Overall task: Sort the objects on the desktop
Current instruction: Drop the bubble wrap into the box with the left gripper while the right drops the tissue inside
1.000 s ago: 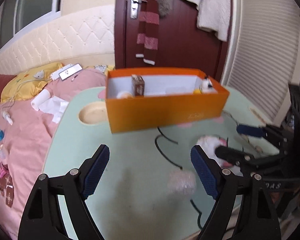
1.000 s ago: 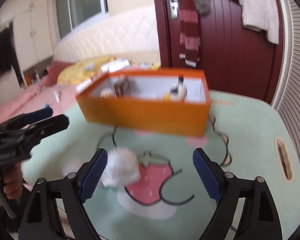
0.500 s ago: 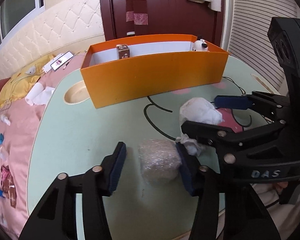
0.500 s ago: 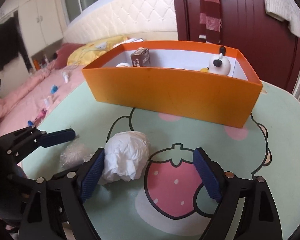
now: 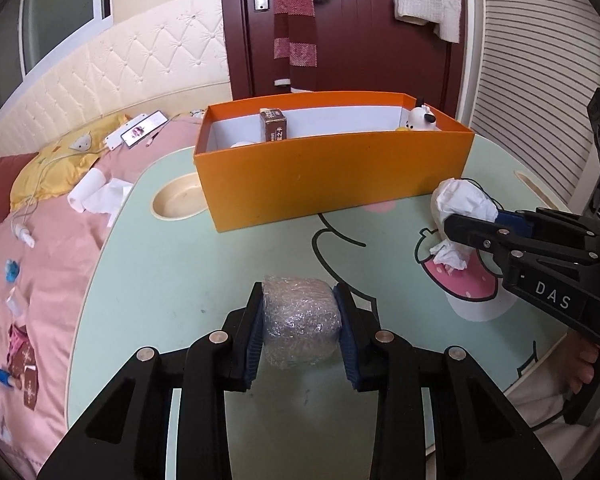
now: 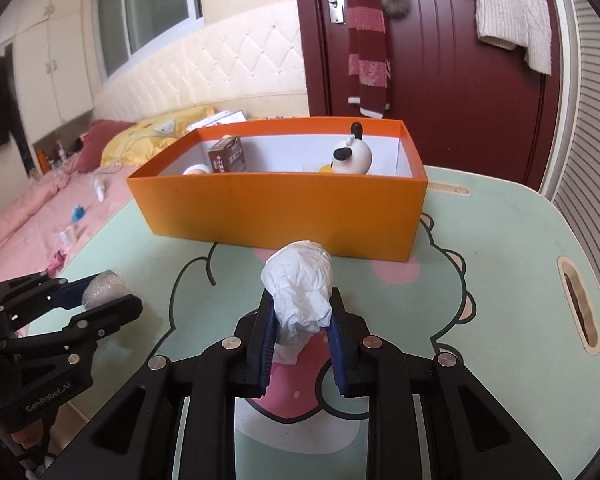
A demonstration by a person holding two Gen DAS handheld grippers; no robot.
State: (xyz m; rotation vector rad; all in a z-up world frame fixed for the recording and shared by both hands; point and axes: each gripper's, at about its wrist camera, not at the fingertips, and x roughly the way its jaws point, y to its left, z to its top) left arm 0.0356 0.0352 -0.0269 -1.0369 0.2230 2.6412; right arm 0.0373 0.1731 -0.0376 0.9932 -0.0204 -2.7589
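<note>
Lettering "DAS" marks right tool (image 5: 470, 222), "GenRobot.AI" left tool (image 6: 108, 294).

Materials on the sorting table

Crinkly clear plastic film wraps the ball (image 5: 300, 326); the white wad (image 6: 300, 286) is creased matt paper; the orange box (image 5: 332, 176) looks like smooth matt cardboard; the mint tabletop (image 5: 188, 264) has a faint sheen.

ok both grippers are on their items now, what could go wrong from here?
1. The right gripper, jaws closing, pinches only the lower part of the crumpled tissue; it may tear or slip out.
2. The plastic-wrap ball in the left gripper, closing too, looks slick and squashy, so it could pop out.
3. The orange box has a tall near wall; a low carry could clip it.
</note>
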